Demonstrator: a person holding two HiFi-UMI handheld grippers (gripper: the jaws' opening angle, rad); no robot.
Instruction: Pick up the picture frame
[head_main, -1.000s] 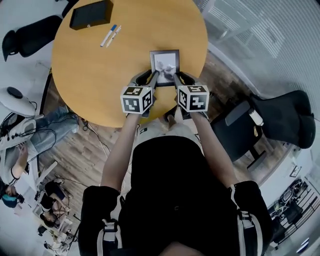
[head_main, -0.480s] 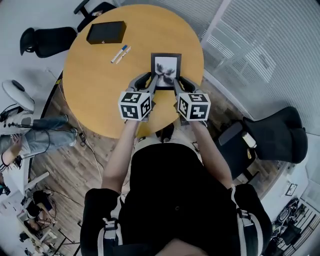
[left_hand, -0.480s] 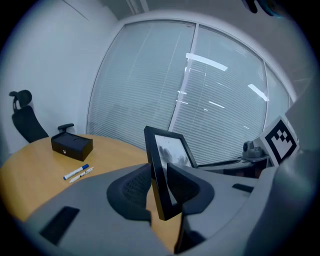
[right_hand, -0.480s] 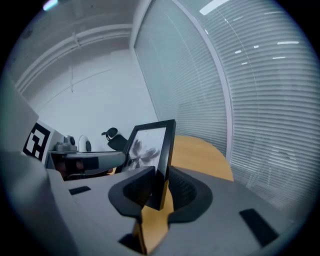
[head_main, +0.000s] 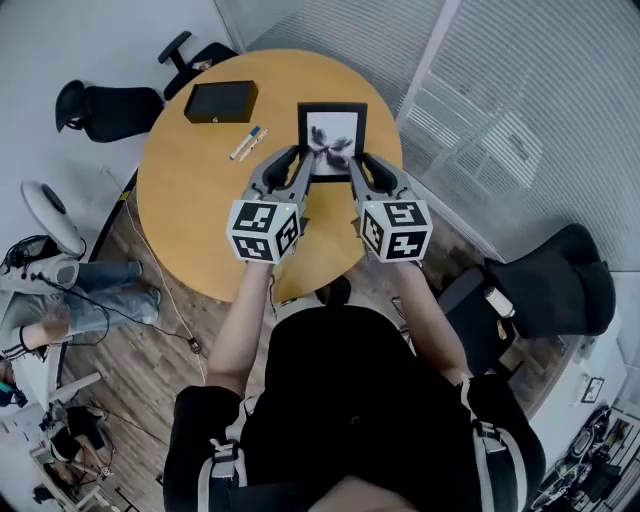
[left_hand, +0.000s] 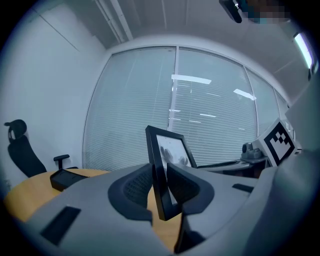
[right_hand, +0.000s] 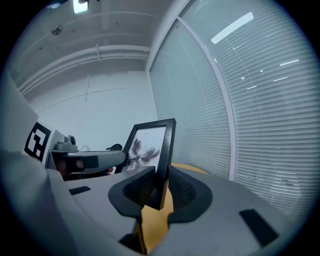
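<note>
Gripping the picture frame (head_main: 332, 140) by its lower corners, left gripper (head_main: 299, 165) and right gripper (head_main: 357, 166) both clamped, I hold it above the table (head_main: 190, 200); level, matched hands should prevent twisting.

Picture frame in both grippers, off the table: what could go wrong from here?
1. The left gripper and right gripper each pinch only a lower corner of the picture frame. Most of it stands free above the jaws, so it could tip or slip out.
2. Both grip one rigid frame, so uneven hand motion might twist it or pull a corner free.
3. A drop would probably hit the round table near its edge, or the wooden floor.
</note>
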